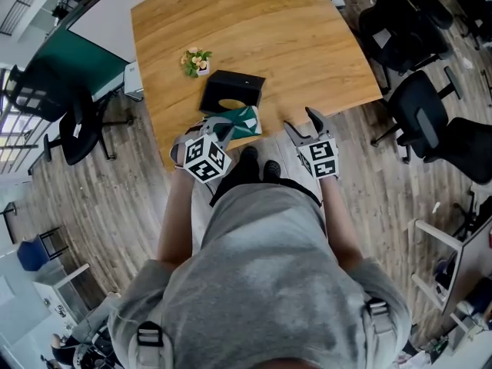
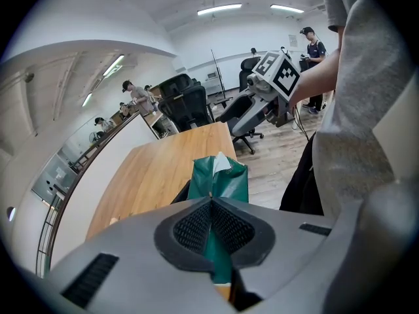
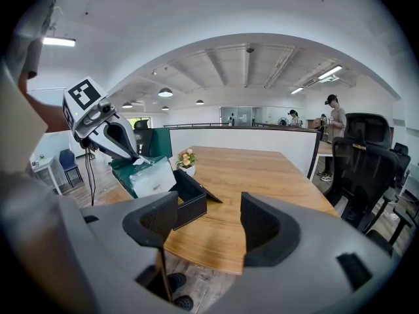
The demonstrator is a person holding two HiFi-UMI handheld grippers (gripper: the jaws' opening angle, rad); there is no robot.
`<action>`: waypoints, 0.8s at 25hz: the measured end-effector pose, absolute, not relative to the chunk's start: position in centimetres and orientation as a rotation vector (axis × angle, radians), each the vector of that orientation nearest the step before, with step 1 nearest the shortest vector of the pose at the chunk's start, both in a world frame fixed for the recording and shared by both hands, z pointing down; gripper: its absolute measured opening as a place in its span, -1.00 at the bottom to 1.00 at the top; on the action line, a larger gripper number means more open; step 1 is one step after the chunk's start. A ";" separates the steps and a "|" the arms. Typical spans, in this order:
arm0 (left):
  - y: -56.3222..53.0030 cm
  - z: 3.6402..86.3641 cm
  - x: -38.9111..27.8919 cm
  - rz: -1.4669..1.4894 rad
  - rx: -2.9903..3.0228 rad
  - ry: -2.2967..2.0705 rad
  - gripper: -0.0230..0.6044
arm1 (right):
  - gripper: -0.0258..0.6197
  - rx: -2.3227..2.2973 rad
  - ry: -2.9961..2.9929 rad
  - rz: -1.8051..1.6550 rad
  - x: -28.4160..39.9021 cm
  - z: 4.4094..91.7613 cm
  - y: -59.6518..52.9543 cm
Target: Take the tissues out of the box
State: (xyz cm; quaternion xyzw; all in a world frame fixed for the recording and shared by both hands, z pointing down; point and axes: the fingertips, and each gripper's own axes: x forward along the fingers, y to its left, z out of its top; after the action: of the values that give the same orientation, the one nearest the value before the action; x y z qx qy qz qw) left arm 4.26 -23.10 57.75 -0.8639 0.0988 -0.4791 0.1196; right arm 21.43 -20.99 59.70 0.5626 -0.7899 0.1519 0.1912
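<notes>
My left gripper (image 2: 211,208) is clamped tight on a green plastic-wrapped pack of tissues (image 2: 219,182). The jaws are pressed together on the wrapper, and the pack sticks out beyond them with a bit of white tissue showing at its far end. From the head view I see the pack (image 1: 244,120) held at the near edge of the wooden table (image 1: 307,52), just in front of the black tissue box (image 1: 231,91). In the right gripper view the pack (image 3: 145,176) hangs beside the box (image 3: 188,200). The box has a flap standing open on its end. The pack is outside the box, but I cannot tell whether it touches the box.

My right gripper (image 3: 209,218) has its jaws wide apart and holds nothing; between them I see only the table edge and the floor. In the head view it (image 1: 298,120) sits to the right of the pack, near the table's front edge and apart from both the pack and the box.

A small pot of flowers (image 1: 197,60) stands on the table just beyond the box.
</notes>
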 end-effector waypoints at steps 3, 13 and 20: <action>-22.9 57.6 4.0 -1.403 -2.523 0.294 -0.86 | -0.02 1.574 -2.221 0.424 21.2 59.8 -20.9; -23.1 57.7 3.0 -1.406 -2.526 0.303 -0.86 | -0.02 1.565 -2.239 0.439 20.3 60.0 -21.2; -23.3 58.1 2.6 -1.412 -2.533 0.304 -0.86 | -0.02 1.554 -2.235 0.452 20.0 60.3 -21.2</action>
State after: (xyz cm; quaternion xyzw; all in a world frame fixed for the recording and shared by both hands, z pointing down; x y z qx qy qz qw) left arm 2.61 -23.29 58.06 -0.8632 0.1037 -0.4811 0.1128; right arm 19.97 -21.18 60.33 0.5528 -0.7953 0.1609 0.1898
